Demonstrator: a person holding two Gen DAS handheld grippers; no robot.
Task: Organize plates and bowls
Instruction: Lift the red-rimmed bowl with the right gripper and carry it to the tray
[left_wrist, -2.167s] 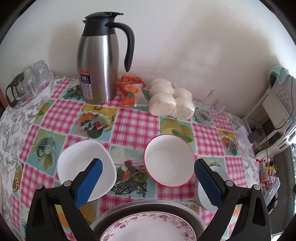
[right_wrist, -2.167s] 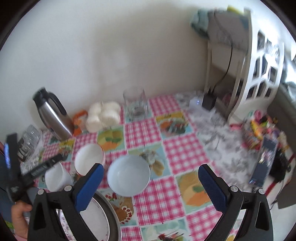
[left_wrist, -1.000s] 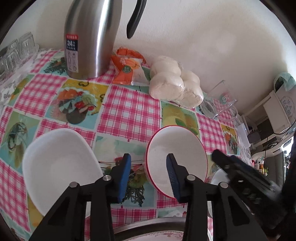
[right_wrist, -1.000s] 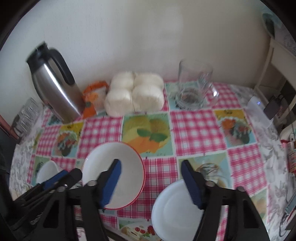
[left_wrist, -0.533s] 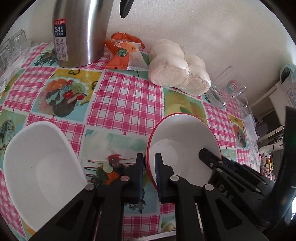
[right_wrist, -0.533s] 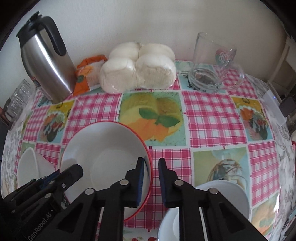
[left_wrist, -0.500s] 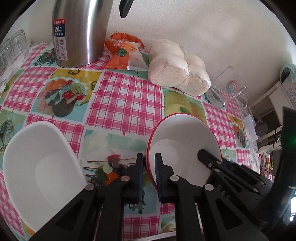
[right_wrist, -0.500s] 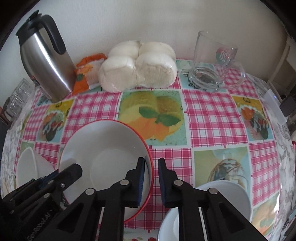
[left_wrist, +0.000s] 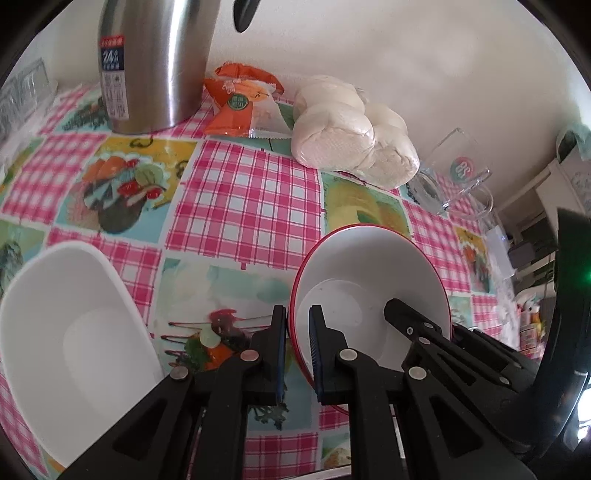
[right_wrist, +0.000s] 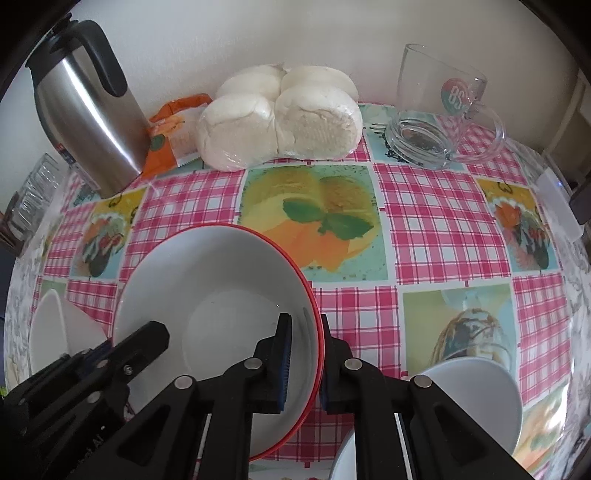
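Note:
A white bowl with a red rim (left_wrist: 373, 280) (right_wrist: 218, 295) rests on the checked tablecloth. My left gripper (left_wrist: 297, 350) is shut on its left rim, one pad outside and one inside. My right gripper (right_wrist: 304, 354) is shut on the opposite, right rim; in the left wrist view it shows as a black arm (left_wrist: 424, 332) reaching into the bowl. A plain white bowl (left_wrist: 70, 339) sits to the left. Another white bowl (right_wrist: 476, 398) sits at the lower right in the right wrist view.
A steel thermos jug (left_wrist: 155, 62) (right_wrist: 85, 122), an orange snack packet (left_wrist: 240, 103), a bag of white buns (left_wrist: 351, 129) (right_wrist: 280, 118) and a glass mug (right_wrist: 439, 122) (left_wrist: 454, 177) line the wall. Clear glasses (right_wrist: 33, 188) stand at the far left. White shelving (left_wrist: 569, 192) stands beyond the table's right edge.
Both grippers came down from above the table and closed from wide open onto opposite rims of the red-rimmed bowl. Over the last half second nothing has visibly shifted.

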